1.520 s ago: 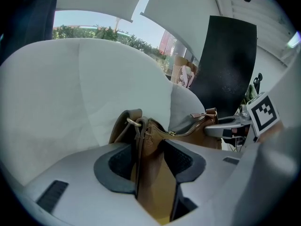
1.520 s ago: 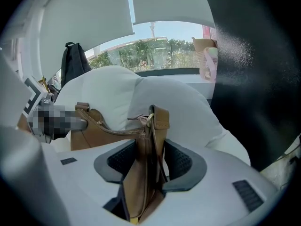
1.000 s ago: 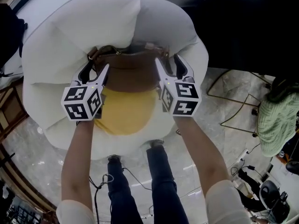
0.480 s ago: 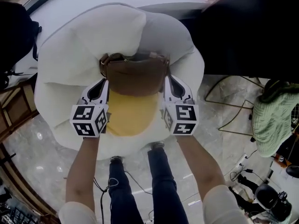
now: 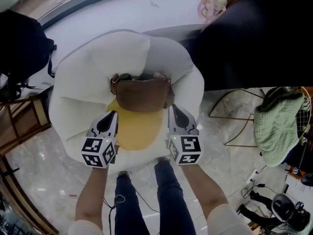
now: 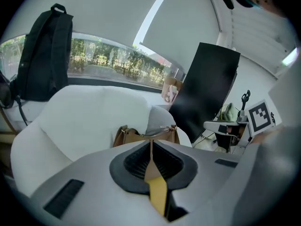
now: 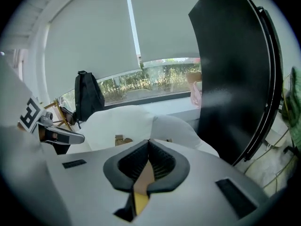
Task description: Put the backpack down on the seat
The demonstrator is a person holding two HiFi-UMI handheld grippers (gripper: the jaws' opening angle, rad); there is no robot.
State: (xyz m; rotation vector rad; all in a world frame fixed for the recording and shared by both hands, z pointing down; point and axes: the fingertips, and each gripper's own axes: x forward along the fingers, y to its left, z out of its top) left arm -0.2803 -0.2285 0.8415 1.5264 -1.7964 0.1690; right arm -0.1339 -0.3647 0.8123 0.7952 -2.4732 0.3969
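Backpack sits on white seat, 12 o'clock from both grippers. Left gripper and right gripper clear of it, jaws just closed together, empty. Placement looks done; next: pull back toward 6 o'clock

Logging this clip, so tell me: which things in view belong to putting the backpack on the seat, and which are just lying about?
Job: brown backpack, resting on white seat; left gripper and right gripper, both just closed, empty.
Lying about: black backpack, green knit cloth, black panel, pink item on the sill.
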